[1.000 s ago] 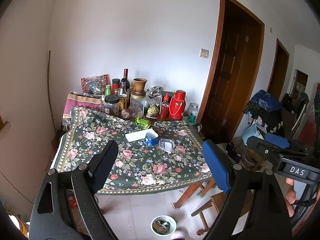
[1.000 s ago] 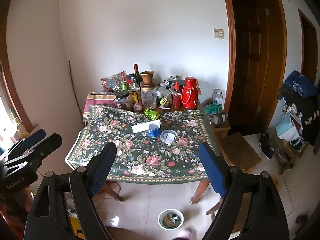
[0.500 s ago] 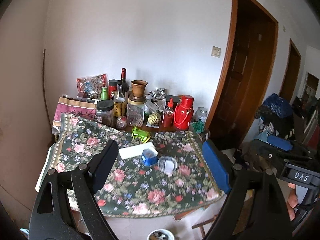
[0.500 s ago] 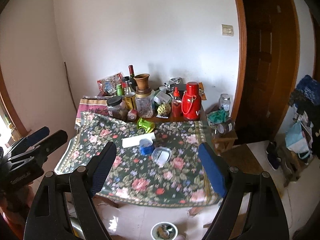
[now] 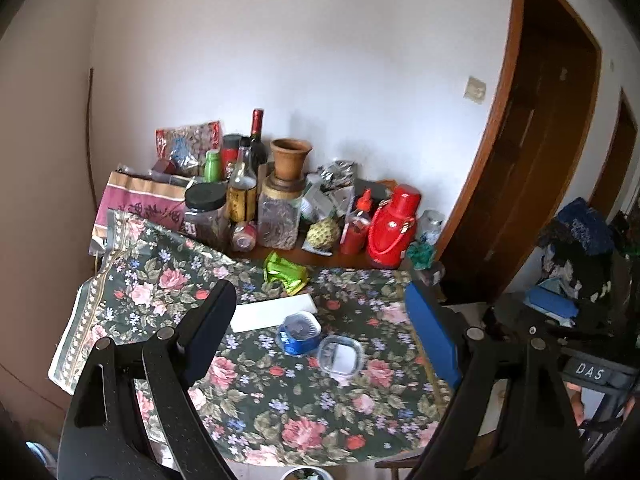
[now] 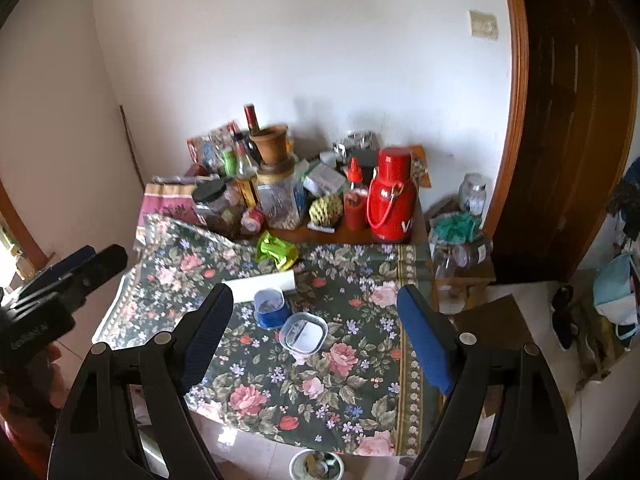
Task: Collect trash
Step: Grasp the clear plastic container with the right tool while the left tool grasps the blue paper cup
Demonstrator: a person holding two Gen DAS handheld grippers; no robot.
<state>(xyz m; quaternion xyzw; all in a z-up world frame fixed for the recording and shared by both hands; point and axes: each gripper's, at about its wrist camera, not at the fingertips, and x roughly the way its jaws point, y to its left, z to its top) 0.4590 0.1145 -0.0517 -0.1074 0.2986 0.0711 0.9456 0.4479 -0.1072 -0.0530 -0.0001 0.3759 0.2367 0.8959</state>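
Crinkled green wrapper (image 5: 285,276) lying on the floral tabletop (image 5: 304,420) ahead of and beyond both wide-open, empty grippers, left gripper (image 5: 320,336) and right gripper (image 6: 316,328), past the blue tub (image 5: 299,332) and clear lid (image 5: 340,358), neither hand plainly nearer.

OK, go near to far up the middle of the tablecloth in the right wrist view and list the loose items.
Clear lid → blue cup → white strip → green wrapper → jars and bottles along the wall, starting with the seed jar.
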